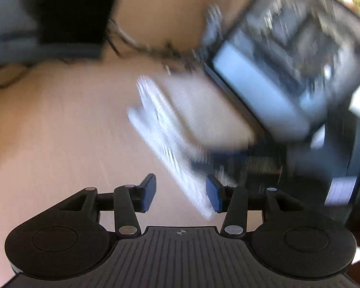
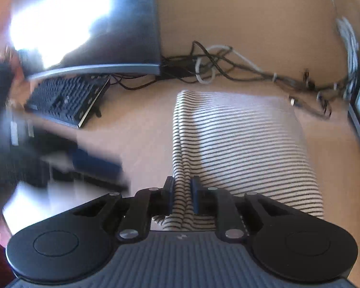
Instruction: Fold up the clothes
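The light tan wooden bench (image 2: 141, 139) filled most of both views. On it, w/ its back edge near the wall, lay the folded white garment w/ thin black stripes (image 2: 247, 144), flat, several layers stacked along its left edge. Left of it stood a dark monitor (image 2: 122, 24) w/ bright glare on the screen, a black keyboard (image 2: 67, 100) propped just below it. A tangle of black & white cables (image 2: 228, 69) ran along the wall behind the garment.

The right gripper (image 2: 182, 198) was closed on the garment's near left corner, blue pads pinching the stacked layers.

The left gripper (image 1: 181, 193) was open, jaws well apart, nothing between them; left view heavily blurred, the striped garment just ahead & right of it.
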`<state>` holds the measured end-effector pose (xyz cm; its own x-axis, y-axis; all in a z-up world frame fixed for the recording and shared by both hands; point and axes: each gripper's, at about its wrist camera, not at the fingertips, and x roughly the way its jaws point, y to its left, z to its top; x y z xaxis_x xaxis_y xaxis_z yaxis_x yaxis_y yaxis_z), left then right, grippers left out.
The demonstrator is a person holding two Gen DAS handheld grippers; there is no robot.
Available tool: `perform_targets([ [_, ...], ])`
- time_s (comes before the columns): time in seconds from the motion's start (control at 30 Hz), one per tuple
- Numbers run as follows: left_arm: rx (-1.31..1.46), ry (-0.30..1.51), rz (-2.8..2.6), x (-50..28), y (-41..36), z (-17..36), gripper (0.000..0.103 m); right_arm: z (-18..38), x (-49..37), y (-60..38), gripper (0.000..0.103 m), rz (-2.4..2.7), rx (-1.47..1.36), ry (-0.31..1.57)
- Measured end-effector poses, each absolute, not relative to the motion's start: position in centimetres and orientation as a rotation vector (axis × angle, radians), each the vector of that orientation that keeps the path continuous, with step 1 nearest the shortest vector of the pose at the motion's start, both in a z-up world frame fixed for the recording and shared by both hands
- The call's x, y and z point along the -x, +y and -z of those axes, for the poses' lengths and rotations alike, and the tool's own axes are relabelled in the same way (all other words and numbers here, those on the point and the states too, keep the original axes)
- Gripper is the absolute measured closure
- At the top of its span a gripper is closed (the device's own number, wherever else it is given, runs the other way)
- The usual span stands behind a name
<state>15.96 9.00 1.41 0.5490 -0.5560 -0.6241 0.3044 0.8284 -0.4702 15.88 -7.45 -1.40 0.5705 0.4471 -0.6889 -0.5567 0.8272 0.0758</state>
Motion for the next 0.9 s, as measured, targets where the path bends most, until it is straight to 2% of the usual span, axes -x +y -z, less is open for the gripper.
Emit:
perform_targets([
  [0.1,0.36,0.762,0.534,-18.1,7.8,-3.3,0.051,1.7,-14.3,-5.9,0.075,-0.565,0.263,0.693],
  [0.17,0.349,0.724,0.529,-19.8,6.0,-3.7,0.049,1.7,-13.8,-5.2,0.056,-0.574,0.305,0.673],
  [0.23,0.322,0.751,0.502,-21.9,3.8,-2.3,0.049,1.5,-13.5,-5.1,0.049,-0.591,0.319,0.66],
  [0.3,0.283,0.817,0.457,-23.5,2.2,-0.4,0.051,0.4,-13.5,-7.1,0.046,-0.571,0.27,0.646],
  [0.33,0.264,0.837,0.44,-23.9,1.8,0.4,0.051,-0.1,-13.4,-8.1,0.04,-0.562,0.245,0.639],
  [0.37,0.246,0.847,0.429,-24.2,1.4,1.0,0.05,-0.6,-13.4,-9.0,0.026,-0.552,0.221,0.632],
  [0.43,0.228,0.844,0.423,-24.3,1.0,1.7,0.049,-1.7,-13.4,-11.0,0.012,-0.532,0.172,0.618],
  [0.53,0.223,0.844,0.42,-24.4,0.7,2.1,0.048,-3.0,-13.5,-13.8,0.004,-0.501,0.106,0.601],
  [0.67,0.235,0.852,0.415,-24.7,0.5,2.7,0.048,0.8,-14.3,-12.9,0.0,-0.463,0.202,0.69],
  [0.73,0.234,0.853,0.412,-24.9,0.3,2.7,0.047,3.0,-14.2,-11.6,0.0,-0.436,0.278,0.713],
  [0.9,0.23,0.849,0.401,-25.5,-0.1,2.8,0.046,3.2,-14.1,-11.7,0.0,-0.421,0.209,0.688],
])
